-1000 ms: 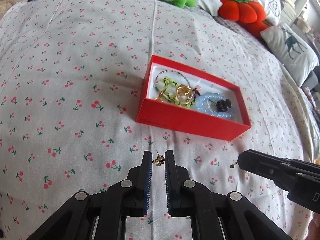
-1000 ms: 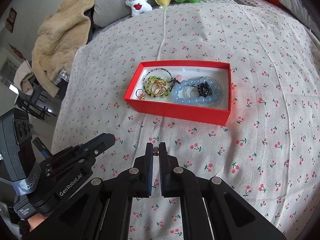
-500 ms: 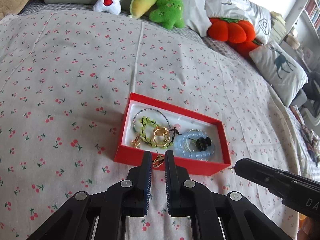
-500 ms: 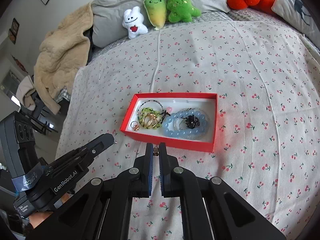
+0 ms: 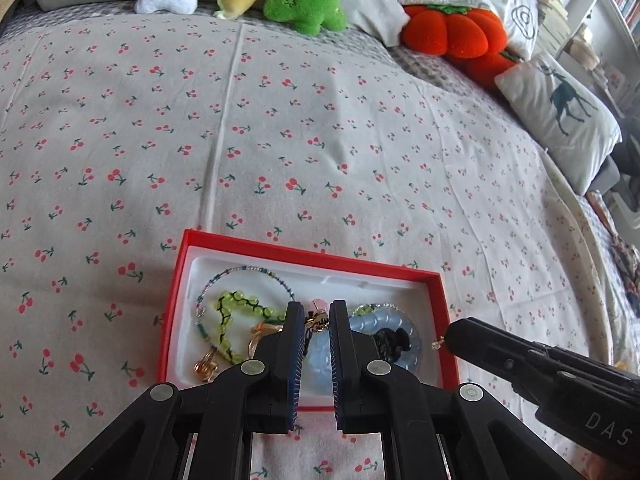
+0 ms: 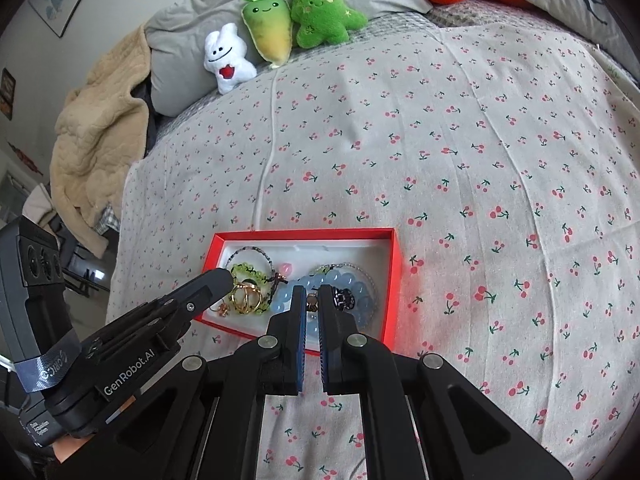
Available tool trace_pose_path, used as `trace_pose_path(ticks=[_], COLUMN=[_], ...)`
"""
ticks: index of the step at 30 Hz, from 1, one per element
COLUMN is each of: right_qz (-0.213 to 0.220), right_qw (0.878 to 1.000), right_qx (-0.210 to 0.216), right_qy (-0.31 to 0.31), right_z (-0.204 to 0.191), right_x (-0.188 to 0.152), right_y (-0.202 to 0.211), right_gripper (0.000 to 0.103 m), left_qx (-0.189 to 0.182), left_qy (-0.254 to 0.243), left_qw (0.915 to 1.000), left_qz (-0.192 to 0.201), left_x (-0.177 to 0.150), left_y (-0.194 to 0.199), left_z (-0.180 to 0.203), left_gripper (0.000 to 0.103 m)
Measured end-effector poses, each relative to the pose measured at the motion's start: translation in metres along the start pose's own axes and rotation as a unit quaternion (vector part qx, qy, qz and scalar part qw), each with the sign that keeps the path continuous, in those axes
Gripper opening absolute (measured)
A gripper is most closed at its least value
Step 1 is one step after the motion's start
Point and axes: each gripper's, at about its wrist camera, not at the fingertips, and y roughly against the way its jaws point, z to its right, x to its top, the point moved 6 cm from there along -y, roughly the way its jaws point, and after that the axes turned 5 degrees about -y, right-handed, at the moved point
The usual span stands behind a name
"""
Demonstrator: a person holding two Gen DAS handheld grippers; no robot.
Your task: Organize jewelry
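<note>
Two earrings: left gripper [image 5: 314,322] pinches a gold one [image 5: 316,320], right gripper [image 6: 311,300] a stud [image 6: 311,301].

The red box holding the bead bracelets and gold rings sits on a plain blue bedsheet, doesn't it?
Not quite: the red box does hold the bead bracelets and gold rings, but the bedsheet is pale with a small red cherry print, not plain blue. The right wrist view shows it clearly.

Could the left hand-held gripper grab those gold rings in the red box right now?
Probably not yet: the left hand-held gripper is shut on a small gold earring. The gold rings lie uncovered in the open red cardboard box.
</note>
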Motion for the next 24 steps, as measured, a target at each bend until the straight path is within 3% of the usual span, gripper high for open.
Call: trace_pose_path(ticks=[4, 13, 15, 24], right_qz=[0.0, -0.014, -0.014, -0.008], right_qw=[1.0, 0.999, 0.999, 0.998], right_qx=[-0.02, -0.044, -0.048, -0.054], right_qy=[-0.006, -0.023, -0.02, -0.015], right_z=[0.007, 0.021, 0.022, 0.02], right_x=[0.006, 0.014, 0.015, 0.018], right_y=[-0.011, -0.029, -0.031, -0.04], right_gripper=[0.006, 0.006, 0.006, 0.007], left_qx=[-0.011, 0.004, 0.008, 0.038], left_qy=[0.001, -0.011, -0.006, -0.009], left_qw=[0.9999, 0.9993, 0.9991, 0.9989], left_qz=[-0.013, -0.037, -0.041, -0.025], left_x=[0.006, 0.007, 0.006, 0.004], left_y=[-0.017, -0.036, -0.036, -0.012], left_z=[0.007, 0.01, 0.006, -0.006], left_gripper=[0.007, 0.01, 0.024, 0.044])
